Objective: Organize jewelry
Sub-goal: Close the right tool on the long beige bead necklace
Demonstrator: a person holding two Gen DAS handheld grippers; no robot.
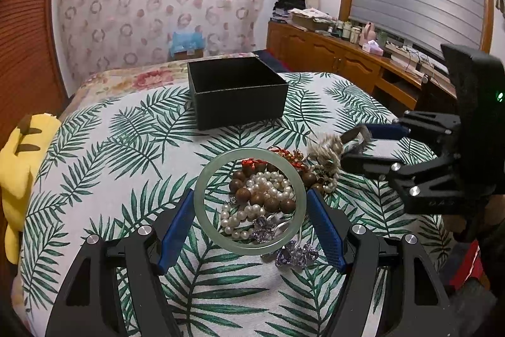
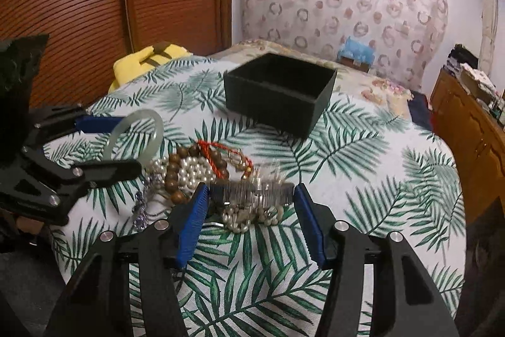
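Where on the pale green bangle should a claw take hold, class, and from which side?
Across its outer rim, coming from the near side. The bangle is a rigid ring, and the left claw already has a finger on each side of it. Its hollow centre shows pearls and wooden beads, so an inside grip risks snagging them.

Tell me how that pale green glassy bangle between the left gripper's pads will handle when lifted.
The pale green bangle looks like a rigid, glossy ring, so it probably keeps its shape but may slip on the left gripper pads. It appears raised and tilted above the pearl strands; dropped on edge, it could roll. Being stone-like, it is likely brittle.
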